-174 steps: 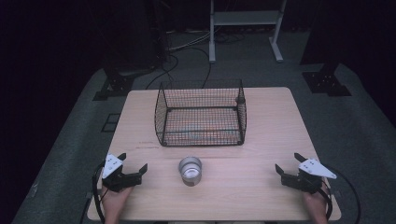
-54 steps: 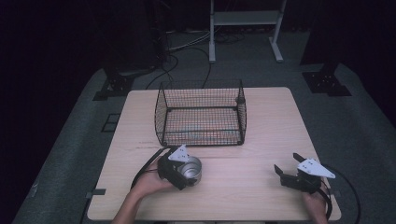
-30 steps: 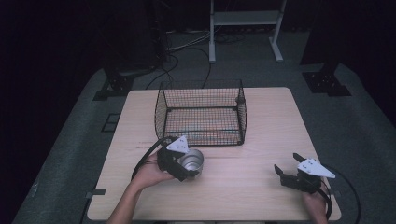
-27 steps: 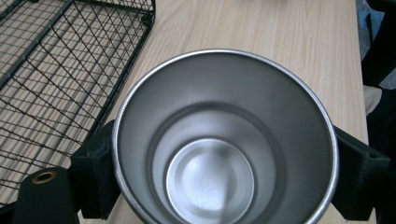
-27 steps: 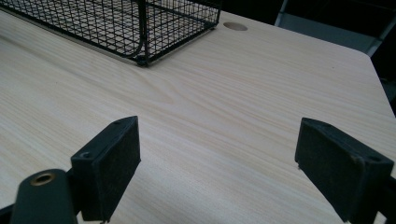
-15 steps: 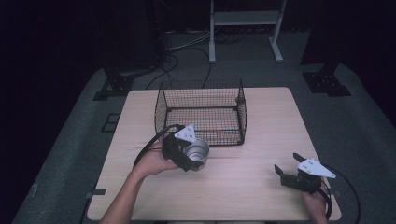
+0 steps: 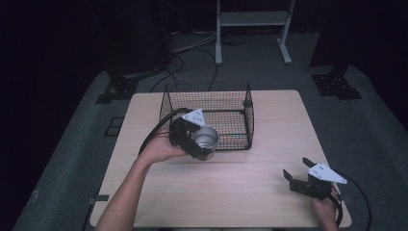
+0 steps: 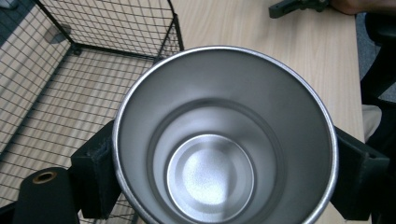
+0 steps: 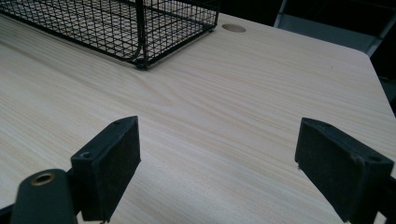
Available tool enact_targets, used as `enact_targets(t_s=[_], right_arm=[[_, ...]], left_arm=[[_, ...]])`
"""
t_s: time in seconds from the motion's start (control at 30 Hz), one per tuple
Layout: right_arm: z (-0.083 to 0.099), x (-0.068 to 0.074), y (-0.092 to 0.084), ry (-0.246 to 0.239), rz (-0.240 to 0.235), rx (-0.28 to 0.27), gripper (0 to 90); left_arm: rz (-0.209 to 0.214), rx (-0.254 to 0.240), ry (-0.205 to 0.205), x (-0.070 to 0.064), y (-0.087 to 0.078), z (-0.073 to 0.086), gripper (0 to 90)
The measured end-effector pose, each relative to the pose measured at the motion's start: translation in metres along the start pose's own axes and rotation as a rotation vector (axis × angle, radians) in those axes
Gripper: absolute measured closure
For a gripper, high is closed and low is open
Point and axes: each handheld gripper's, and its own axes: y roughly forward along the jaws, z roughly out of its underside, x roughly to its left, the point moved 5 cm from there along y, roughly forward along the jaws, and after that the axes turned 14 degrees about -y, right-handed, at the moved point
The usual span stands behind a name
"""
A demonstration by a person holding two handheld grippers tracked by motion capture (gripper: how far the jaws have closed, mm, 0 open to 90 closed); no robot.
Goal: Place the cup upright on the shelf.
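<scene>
Cup between the left jaws at the basket's near wall; right jaws apart over bare table.

The cup (image 7: 206,139) sits between the two fingers (image 8: 95,175) of the left gripper (image 7: 195,139), one finger on each side of its wall, its mouth facing the camera in the left gripper view. Beyond those fingers stands the wire basket (image 7: 209,98) on the table (image 7: 240,183), the cup raised at the basket's near wall, toward its left corner. The right gripper (image 7: 300,175) lies well off to the right, near the table's front right corner. Between and ahead of its fingers (image 9: 109,163) is table surface, the basket's corner farther ahead and to their left.
</scene>
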Motion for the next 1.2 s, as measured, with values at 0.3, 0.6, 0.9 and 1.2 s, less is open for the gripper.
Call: enact_targets(t_s=[0.3,0.6,0.9,1.2], right_arm=[[0.000,-0.001,-0.001,0.014,-0.005,-0.012,13.5],[0.000,-0.002,-0.001,0.024,-0.007,-0.014,13.4],[0.000,-0.001,0.000,0.013,-0.008,-0.010,13.4],[0.000,-0.001,0.000,0.009,-0.008,-0.009,13.4]], left_arm=[[-0.021,0.014,-0.002,0.011,-0.005,-0.016,13.8],[-0.039,0.028,-0.005,0.021,-0.008,-0.035,13.8],[-0.067,0.032,0.008,0.034,-0.013,-0.059,13.8],[-0.071,0.015,-0.035,0.051,-0.004,-0.069,13.8]])
